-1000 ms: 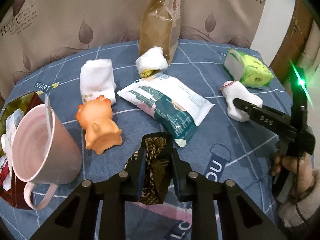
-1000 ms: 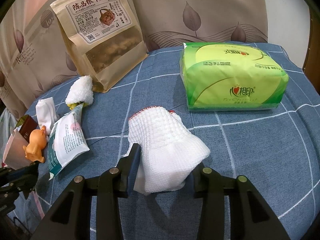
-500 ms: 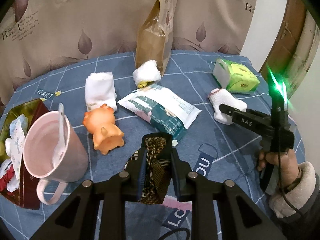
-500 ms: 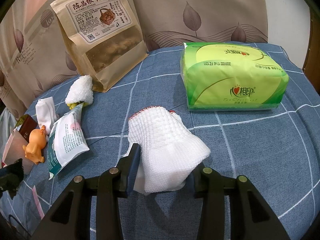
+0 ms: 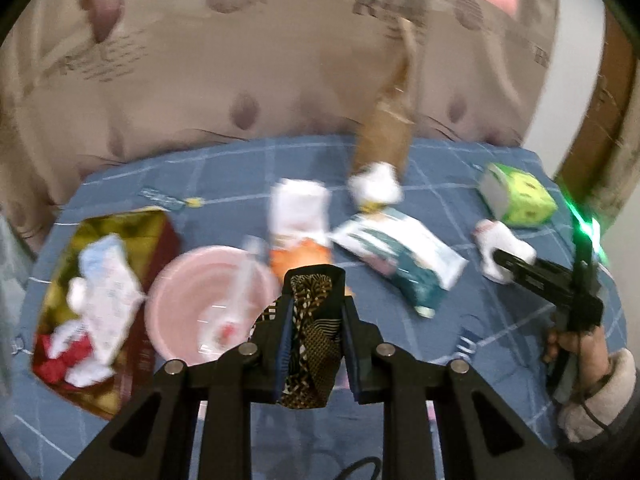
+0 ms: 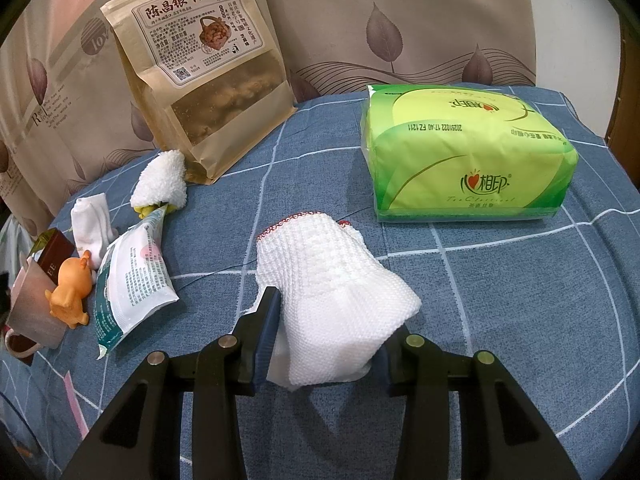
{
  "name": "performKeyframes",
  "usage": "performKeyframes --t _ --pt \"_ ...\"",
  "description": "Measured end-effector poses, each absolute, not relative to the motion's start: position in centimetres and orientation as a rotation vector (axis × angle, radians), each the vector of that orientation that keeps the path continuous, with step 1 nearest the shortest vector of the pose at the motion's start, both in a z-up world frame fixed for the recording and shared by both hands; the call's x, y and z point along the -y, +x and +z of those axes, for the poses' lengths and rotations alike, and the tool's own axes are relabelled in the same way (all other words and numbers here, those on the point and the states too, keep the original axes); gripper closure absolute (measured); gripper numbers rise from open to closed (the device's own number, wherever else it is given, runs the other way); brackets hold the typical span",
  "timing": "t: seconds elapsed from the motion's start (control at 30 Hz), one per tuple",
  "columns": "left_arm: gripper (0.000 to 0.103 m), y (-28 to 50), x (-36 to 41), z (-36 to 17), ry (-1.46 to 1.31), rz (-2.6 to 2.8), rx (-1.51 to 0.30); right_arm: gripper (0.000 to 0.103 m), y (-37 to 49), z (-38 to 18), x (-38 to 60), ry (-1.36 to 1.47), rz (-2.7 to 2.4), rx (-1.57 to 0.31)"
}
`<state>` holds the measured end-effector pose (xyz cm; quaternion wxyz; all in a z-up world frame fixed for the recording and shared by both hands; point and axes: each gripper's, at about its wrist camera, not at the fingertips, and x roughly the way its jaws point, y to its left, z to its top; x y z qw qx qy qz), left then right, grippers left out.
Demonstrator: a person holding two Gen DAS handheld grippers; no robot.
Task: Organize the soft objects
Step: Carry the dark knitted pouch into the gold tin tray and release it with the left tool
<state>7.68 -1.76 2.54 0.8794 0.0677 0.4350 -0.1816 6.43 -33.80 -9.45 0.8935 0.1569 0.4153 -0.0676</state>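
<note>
My left gripper [image 5: 314, 316] is shut on a dark patterned cloth [image 5: 310, 340] and holds it high above the blue checked table, over the pink cup [image 5: 200, 308]. My right gripper [image 6: 326, 320] sits around a white knitted cloth [image 6: 332, 280] that lies on the table; its fingers touch both sides. The same cloth shows in the left wrist view [image 5: 500, 246] at the right gripper's tip. A white folded towel [image 5: 298, 208], a fluffy white roll [image 6: 162, 180] and a white sock [image 6: 90, 220] lie further back.
A red and gold box [image 5: 160, 240] with wrappers stands at the left beside the cup. An orange toy [image 6: 70, 284], a wet-wipes pack [image 6: 132, 280], a brown snack bag [image 6: 200, 76] and a green tissue pack [image 6: 464, 152] are on the table.
My left gripper has risen and swung left with the patterned cloth, now over the cup and box. The right gripper and the white knitted cloth have not moved.
</note>
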Motion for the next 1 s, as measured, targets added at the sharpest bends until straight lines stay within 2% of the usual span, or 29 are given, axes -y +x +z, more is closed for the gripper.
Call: performKeyframes --t 0.43,0.67,1.0 --pt "0.08 13.9 -11.6 4.8 0.098 -0.033 -0.864 0.064 6.4 -9.5 33.8 0.323 -0.141 -0.862" --pt "0.08 18.5 -17.0 2.5 0.063 0.07 -0.928 0.064 6.4 -9.5 33.8 0.322 -0.141 -0.863" --pt "0.08 22.9 -19.1 -0.7 0.05 0.093 -0.982 0.063 6.4 -9.5 33.8 0.32 -0.141 -0.865"
